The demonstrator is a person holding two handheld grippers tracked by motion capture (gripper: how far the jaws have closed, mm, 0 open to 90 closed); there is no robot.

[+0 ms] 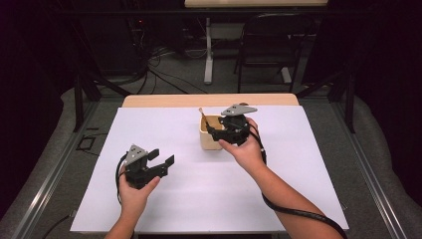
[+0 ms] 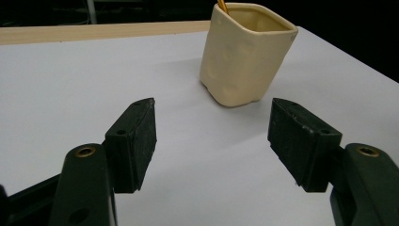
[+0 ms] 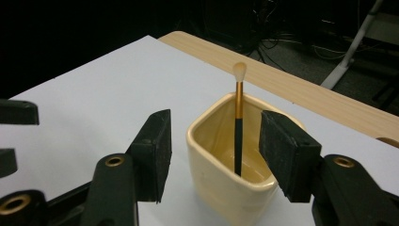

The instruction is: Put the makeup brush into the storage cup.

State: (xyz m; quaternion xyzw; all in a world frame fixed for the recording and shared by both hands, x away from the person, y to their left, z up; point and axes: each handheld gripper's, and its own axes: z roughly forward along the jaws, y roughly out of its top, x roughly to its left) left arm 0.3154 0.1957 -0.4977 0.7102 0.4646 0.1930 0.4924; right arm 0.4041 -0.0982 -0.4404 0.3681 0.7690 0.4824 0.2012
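A cream square cup (image 1: 209,139) stands on the white sheet right of centre, with a black and gold brush (image 1: 202,113) standing upright in it, pale tip up. My right gripper (image 1: 219,130) is at the cup from its right side. In the right gripper view the jaws (image 3: 215,114) are open and straddle the cup (image 3: 221,188); the left pad stands clear of the wall and the brush (image 3: 238,136) rises between them. My left gripper (image 1: 161,157) rests low at the front left, open and empty. It points at the cup (image 2: 244,56), which stands well beyond its jaws (image 2: 212,102).
The white sheet (image 1: 164,199) covers most of the table; a strip of wooden tabletop (image 1: 209,100) shows at the far edge. Beyond the table are a dark chair (image 1: 271,45) and a white desk leg (image 1: 208,55) on the floor.
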